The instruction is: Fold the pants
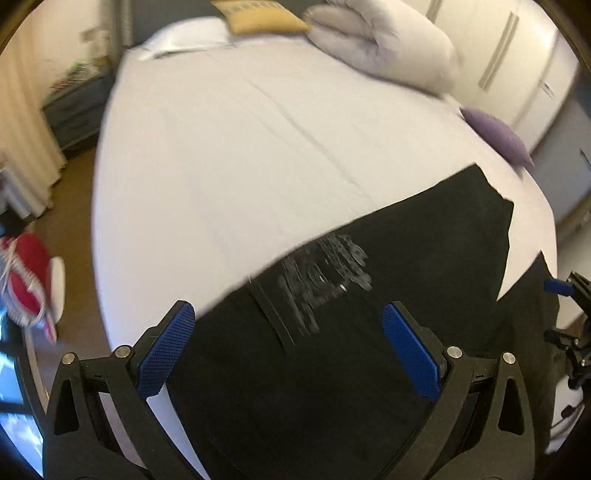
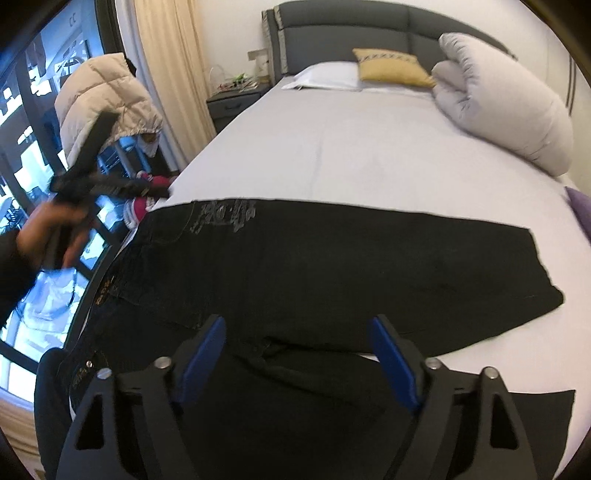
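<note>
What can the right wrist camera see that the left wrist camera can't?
Only the right wrist view shows the dark headboard, the puffy beige jacket by the window, and the hand holding the other gripper. Only the left wrist view shows the white wardrobe doors. Both show the black pants spread on the bed, the yellow pillow and the rolled duvet.

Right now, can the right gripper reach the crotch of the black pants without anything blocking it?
Probably yes. The right gripper hangs open just above the pants, spread flat on the bed, with nothing between its fingers and the cloth.
</note>
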`<state>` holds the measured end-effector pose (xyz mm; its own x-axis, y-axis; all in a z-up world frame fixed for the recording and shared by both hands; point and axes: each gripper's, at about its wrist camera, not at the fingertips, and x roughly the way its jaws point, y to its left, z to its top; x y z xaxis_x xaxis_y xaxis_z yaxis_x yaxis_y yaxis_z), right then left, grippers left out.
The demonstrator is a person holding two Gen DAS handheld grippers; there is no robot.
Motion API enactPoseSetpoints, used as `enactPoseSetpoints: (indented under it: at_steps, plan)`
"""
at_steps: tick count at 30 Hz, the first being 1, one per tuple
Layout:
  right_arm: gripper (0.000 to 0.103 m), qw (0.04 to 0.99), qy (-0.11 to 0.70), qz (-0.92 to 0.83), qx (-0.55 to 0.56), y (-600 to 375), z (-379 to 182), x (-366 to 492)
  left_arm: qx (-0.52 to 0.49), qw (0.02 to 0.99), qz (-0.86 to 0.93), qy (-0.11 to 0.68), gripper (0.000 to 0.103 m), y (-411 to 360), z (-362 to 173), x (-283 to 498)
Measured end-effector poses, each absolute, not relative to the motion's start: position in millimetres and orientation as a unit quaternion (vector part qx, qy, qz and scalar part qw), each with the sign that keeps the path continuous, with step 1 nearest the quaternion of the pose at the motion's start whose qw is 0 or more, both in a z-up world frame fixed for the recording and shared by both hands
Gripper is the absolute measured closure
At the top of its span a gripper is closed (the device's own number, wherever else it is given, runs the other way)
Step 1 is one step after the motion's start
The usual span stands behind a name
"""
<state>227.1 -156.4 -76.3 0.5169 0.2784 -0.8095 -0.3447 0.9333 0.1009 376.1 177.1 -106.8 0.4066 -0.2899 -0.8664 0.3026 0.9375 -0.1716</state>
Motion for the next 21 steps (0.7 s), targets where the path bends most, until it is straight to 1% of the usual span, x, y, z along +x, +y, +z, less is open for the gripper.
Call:
enactPoseSetpoints:
  at_steps: [4, 5, 6, 8, 9, 11, 13, 15, 16, 17, 20, 21]
  plan:
    - [0.027, 0.861, 0.466, 0.202, -0.033, -156, -88, 234, 0.029, 0.804, -0.214, 0.554, 0.002, 169, -133, 410]
    - [0.027, 0.859, 0.467, 0.206, -0.037, -156, -90, 235, 0.039, 0.795, -0.218, 0.564, 0.006, 167, -141, 416]
    - [0.027, 0.858, 0.467, 0.210, -0.041, -155, -92, 237, 0.046, 0.783, -0.227, 0.577, 0.008, 166, -150, 422]
    - [0.027, 0.855, 0.471, 0.213, -0.047, -154, -98, 243, 0.064, 0.768, -0.239, 0.590, 0.021, 164, -164, 431]
    - [0.028, 0.854, 0.472, 0.214, -0.046, -154, -99, 245, 0.075, 0.761, -0.247, 0.596, 0.024, 163, -170, 436]
    - [0.028, 0.850, 0.478, 0.217, -0.040, -155, -103, 254, 0.078, 0.747, -0.254, 0.609, 0.034, 164, -181, 445]
    - [0.029, 0.849, 0.480, 0.219, -0.038, -156, -104, 259, 0.070, 0.742, -0.260, 0.614, 0.037, 168, -187, 452]
    - [0.033, 0.847, 0.480, 0.224, -0.042, -154, -105, 267, 0.068, 0.738, -0.265, 0.617, 0.059, 170, -189, 455]
    - [0.034, 0.846, 0.479, 0.228, -0.043, -153, -105, 270, 0.068, 0.738, -0.263, 0.618, 0.083, 172, -189, 456]
    - [0.034, 0.847, 0.477, 0.231, -0.046, -150, -104, 274, 0.062, 0.737, -0.263, 0.620, 0.086, 174, -189, 457]
    - [0.041, 0.845, 0.470, 0.247, -0.056, -142, -102, 288, 0.069, 0.748, -0.255, 0.609, 0.093, 173, -185, 453]
    - [0.042, 0.846, 0.466, 0.253, -0.064, -137, -100, 293, 0.075, 0.754, -0.252, 0.602, 0.093, 172, -180, 442]
